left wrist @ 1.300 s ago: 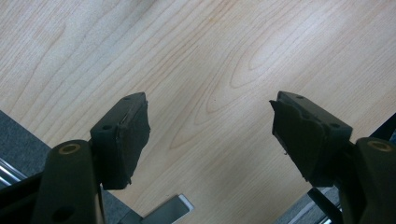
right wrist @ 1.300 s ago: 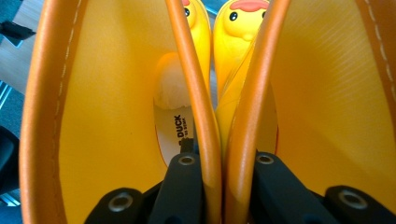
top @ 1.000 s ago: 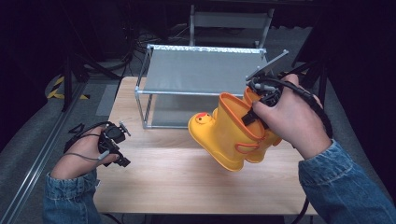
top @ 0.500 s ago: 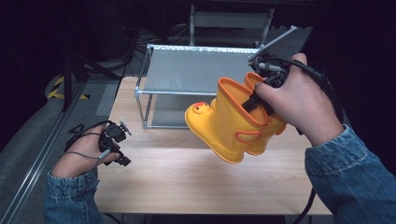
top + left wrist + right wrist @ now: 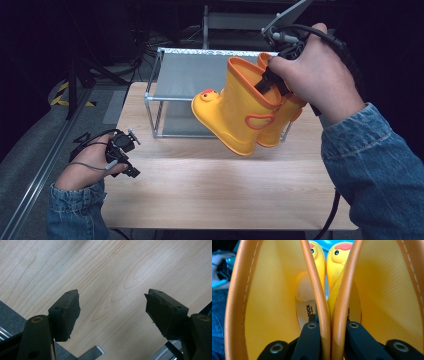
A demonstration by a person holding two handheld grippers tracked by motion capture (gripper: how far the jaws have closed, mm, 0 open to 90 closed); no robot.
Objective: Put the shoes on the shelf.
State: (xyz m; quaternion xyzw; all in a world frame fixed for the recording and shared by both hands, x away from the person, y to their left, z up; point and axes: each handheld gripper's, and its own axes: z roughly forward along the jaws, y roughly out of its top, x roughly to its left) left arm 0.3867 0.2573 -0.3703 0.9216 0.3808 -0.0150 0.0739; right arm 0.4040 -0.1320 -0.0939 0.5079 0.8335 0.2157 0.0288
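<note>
A pair of yellow rubber boots with orange rims and duck faces hangs tilted in the air in front of the metal rack. My right gripper is shut on the two inner cuffs, one jaw inside each boot. In the right gripper view the boots stand side by side, pinched together by that gripper. My left gripper rests at the table's left edge, held in a hand. In the left gripper view this gripper is open over bare wood, nothing between its jaws.
The wooden table holds a low rack with a grey shelf and metal posts at its far side. A grey floor and a rail run along the left. Cables trail from both grippers.
My right gripper has lifted the pair of boots up off the table and a little toward the rack. The left hand has stayed in place.
</note>
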